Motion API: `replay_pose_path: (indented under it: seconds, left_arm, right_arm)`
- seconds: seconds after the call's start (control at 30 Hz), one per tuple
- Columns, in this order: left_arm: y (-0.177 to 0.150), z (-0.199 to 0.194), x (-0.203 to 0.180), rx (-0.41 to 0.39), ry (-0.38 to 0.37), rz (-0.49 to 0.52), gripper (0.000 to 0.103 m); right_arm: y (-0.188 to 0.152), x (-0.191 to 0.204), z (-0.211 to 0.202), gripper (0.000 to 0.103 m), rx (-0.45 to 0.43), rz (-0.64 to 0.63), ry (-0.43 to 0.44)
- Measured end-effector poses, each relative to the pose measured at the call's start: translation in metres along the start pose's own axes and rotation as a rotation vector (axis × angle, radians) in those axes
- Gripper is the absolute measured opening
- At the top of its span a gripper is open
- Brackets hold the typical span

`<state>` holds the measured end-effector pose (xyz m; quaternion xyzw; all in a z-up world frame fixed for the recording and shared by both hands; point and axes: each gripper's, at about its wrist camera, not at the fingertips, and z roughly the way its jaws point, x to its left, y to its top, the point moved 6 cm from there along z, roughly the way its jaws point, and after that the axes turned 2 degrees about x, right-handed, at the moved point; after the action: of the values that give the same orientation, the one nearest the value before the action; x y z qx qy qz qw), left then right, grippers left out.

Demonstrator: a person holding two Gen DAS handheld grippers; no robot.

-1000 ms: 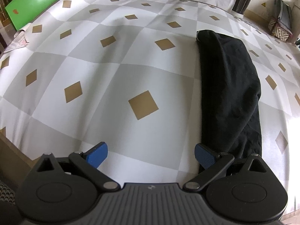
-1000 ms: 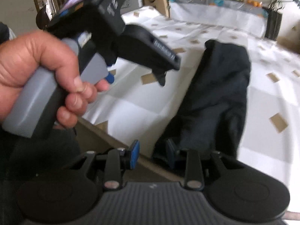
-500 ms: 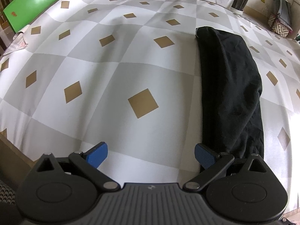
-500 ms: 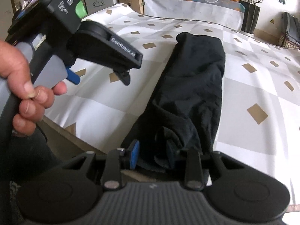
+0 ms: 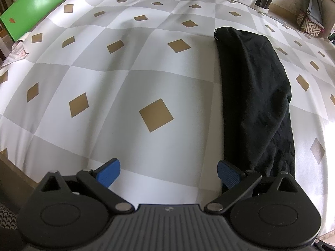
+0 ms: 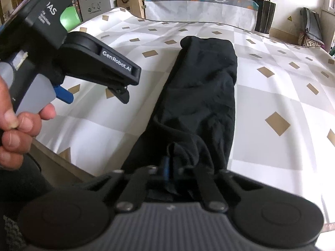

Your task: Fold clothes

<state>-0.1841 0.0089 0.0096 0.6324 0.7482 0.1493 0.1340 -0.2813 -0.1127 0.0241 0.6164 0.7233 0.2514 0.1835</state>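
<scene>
We see our left gripper (image 5: 168, 173) as matte black plastic: a ribbed grey-black centre plate, two round hubs with raised discs, and slim link arms pinned with silver screws. Its fingers (image 5: 107, 172) carry textured blue pads. Our right gripper (image 6: 168, 172) has the same black hubs, ribs and screws, with a blue pad edge showing. From the side, the left gripper's body bears white "GenRobot.AI" lettering, a pale grey handle and a blue trigger.

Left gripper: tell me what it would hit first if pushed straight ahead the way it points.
Probably the bare checked tablecloth. The left gripper is open, with the black garment off to its right side.
</scene>
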Motion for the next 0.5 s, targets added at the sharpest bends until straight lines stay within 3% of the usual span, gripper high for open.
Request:
replay_pose_path:
  seconds: [0.17, 0.23, 0.33, 0.5]
  left_arm:
    - [0.001, -0.001, 0.003, -0.008, 0.000, -0.016, 0.099]
    - [0.001, -0.001, 0.005, -0.008, 0.010, -0.016, 0.099]
    - [0.000, -0.001, 0.006, -0.009, 0.020, -0.013, 0.099]
    - [0.000, -0.002, 0.006, -0.014, 0.020, -0.011, 0.099]
  right_arm:
    - [-0.002, 0.019, -0.014, 0.000, -0.008, -0.116, 0.079]
    - [-0.009, 0.035, -0.020, 0.000, 0.010, -0.217, 0.122]
    - [-0.022, 0.049, -0.022, 0.000, 0.037, -0.330, 0.121]
    - [-0.031, 0.059, -0.020, 0.000, 0.076, -0.383, 0.164]
